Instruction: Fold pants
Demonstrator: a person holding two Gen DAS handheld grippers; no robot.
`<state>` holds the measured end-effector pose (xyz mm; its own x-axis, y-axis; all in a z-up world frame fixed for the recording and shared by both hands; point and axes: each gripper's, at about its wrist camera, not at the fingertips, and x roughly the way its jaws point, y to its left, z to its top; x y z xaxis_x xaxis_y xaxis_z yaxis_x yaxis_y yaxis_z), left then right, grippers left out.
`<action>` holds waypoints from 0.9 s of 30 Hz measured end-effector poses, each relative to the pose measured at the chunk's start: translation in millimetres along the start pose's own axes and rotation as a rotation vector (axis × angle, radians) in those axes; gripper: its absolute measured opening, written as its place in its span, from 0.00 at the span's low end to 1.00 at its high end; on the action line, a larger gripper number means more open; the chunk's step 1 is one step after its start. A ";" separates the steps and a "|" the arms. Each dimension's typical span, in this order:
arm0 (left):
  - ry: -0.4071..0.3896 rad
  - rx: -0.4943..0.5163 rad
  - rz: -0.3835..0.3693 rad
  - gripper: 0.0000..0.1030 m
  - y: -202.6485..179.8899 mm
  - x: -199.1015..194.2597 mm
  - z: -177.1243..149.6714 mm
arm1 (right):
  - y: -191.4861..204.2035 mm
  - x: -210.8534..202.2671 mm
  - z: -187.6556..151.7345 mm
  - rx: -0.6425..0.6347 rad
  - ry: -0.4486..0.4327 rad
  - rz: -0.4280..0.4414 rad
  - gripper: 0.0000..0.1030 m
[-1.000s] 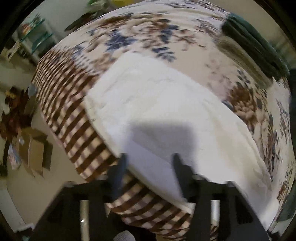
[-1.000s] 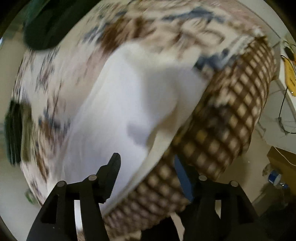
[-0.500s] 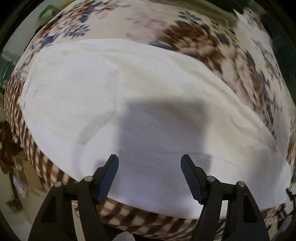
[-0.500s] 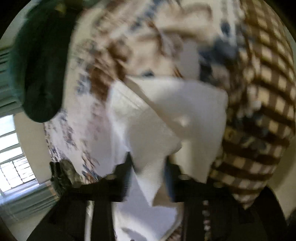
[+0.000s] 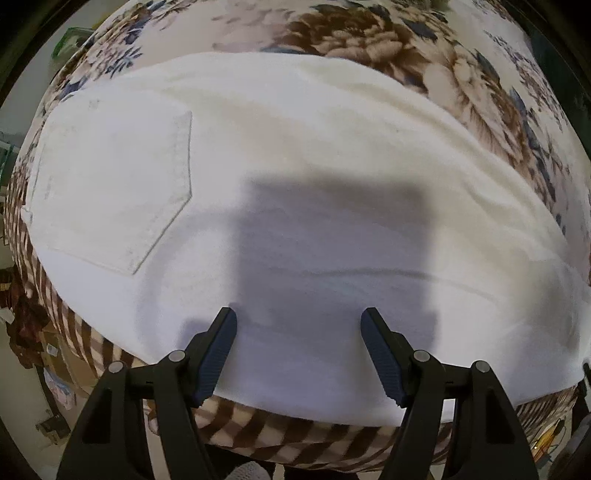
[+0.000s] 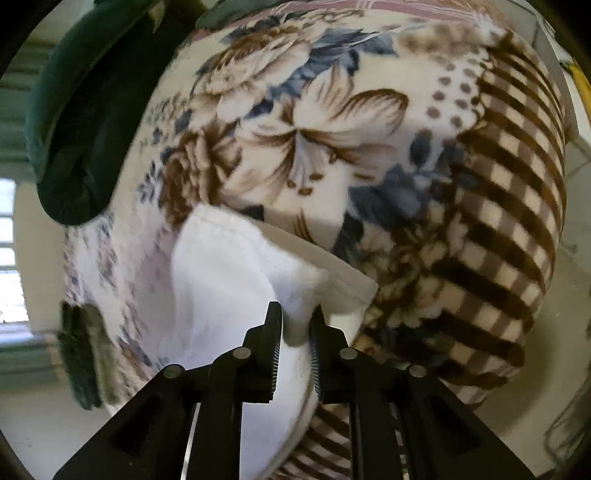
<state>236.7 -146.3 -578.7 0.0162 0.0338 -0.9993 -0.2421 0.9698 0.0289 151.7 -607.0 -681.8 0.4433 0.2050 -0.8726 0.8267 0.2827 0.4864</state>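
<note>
On bed blanket [image 5: 388, 33], white pants [image 5: 295, 177] flat, soft, limp, light; right tongs [image 6: 295, 321] pinching bunched hem end, left tongs [image 5: 299, 317] spread above near edge; best gripped at hem or waistband corners.

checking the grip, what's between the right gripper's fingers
A bunched fold of the white pants, pinched in the right gripper; the right wrist view shows it.

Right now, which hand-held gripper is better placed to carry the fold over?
Right. The right hand-held gripper is shut on a lifted end of the white pants, so it can likely carry it across. The left hand-held gripper is open over the flat pants near the back pocket.
</note>
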 end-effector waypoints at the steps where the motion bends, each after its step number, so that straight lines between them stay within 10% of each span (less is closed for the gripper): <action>1: 0.003 0.005 0.005 0.66 -1.3 3.6 -2.2 | -2.5 1.0 1.2 0.017 -0.002 0.017 0.16; 5: 0.010 0.010 0.011 0.66 -1.0 13.8 -5.9 | 1.5 -5.1 -0.6 -0.004 -0.081 -0.037 0.07; 9: 0.023 0.003 0.009 0.66 -2.5 14.2 2.4 | 11.9 16.6 -7.1 -0.164 0.013 -0.285 0.07; 14: 0.007 0.010 -0.008 0.66 -4.4 -4.5 16.6 | 31.2 -0.5 -8.7 -0.209 0.047 -0.419 0.35; 19: -0.060 0.049 0.015 0.66 -19.8 -21.7 54.5 | 103.7 -20.8 -54.6 -0.355 0.071 -0.302 0.40; 27: -0.088 0.116 0.110 0.66 -26.2 8.5 134.1 | 248.5 123.8 -223.2 -0.665 0.464 -0.172 0.40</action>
<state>373.3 -139.0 -584.8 0.0820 0.1571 -0.9842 -0.1338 0.9803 0.1454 334.7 -302.2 -659.1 0.0212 0.4328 -0.9013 0.4282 0.8106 0.3993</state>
